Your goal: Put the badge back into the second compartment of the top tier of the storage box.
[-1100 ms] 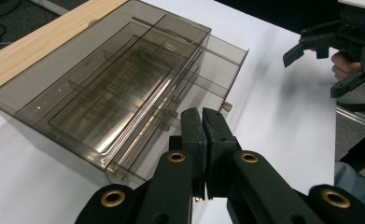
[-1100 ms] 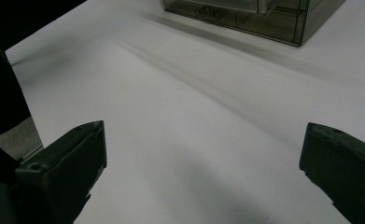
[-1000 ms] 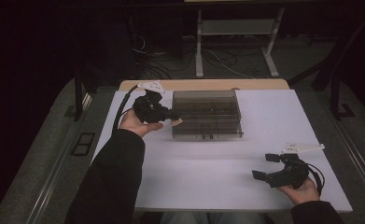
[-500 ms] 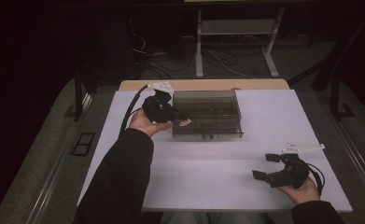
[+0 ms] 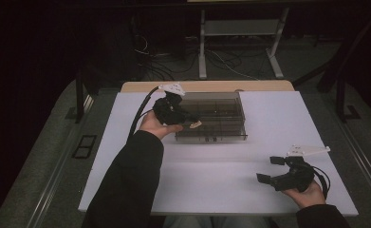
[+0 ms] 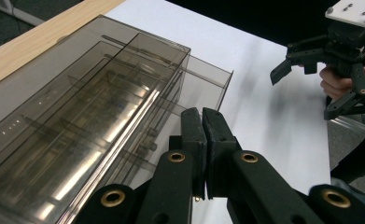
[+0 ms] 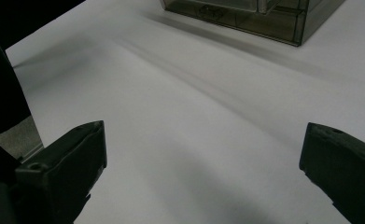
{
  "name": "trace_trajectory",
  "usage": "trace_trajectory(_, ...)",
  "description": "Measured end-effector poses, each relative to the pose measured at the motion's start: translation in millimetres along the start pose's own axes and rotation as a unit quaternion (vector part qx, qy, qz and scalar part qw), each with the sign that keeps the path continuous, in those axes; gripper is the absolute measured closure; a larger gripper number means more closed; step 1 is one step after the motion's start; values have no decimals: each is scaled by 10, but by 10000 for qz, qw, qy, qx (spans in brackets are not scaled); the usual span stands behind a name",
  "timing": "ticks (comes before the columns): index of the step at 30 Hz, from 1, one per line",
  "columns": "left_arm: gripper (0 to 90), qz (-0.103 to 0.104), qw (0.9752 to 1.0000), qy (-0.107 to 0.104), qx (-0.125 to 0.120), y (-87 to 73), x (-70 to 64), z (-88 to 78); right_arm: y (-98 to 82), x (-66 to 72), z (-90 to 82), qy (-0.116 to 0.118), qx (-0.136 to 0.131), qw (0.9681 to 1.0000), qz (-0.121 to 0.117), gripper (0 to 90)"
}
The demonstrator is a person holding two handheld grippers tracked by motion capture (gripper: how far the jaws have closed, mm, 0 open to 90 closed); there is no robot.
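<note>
Your left gripper (image 5: 190, 121), jaws pressed together, reaches out on a stretched, dark-sleeved arm. Your right gripper (image 5: 270, 169) sits near you, well apart from the left one, jaws spread wide, pointing leftward.

dark room, grey floor (image 5: 41, 161), metal frame (image 5: 240, 28) behind white table (image 5: 221, 185).

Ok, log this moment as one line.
left tongs: shut, over smoky plastic organizer box | right tongs: open, empty, above white table

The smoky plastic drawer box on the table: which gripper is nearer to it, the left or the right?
Left. The left gripper is at the drawer box's left front, jaws shut. The right gripper rests open near the table's front right corner, well apart from it.
</note>
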State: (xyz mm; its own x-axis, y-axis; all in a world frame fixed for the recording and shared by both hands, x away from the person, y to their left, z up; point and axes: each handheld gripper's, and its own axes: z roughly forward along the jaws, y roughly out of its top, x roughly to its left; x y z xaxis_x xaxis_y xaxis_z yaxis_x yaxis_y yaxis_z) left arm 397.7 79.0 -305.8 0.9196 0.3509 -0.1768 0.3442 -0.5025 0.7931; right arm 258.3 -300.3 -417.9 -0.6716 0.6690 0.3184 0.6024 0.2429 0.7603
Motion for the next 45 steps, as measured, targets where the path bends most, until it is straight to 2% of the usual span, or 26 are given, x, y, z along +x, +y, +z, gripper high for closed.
trace_trajectory(11, 879, 5, 10000, -18, -57, 41, 11, 157, -1, 1, -3, 10, 36, 10000, 11, 0)
trace_trajectory(22, 880, -163, 9998, 51, -115, 41, 63, 335, -3, -2, -4, 14, 44, 10000, 6, 0)
trace_trajectory(40, 880, -234, 9997, 73, 18, -13, 85, 581, -5, -8, 1, 27, 49, 10000, -39, 0)
trace_trajectory(45, 880, -244, 9996, 81, 123, -29, 88, 656, -5, -4, 0, 36, 59, 10000, -19, 0)
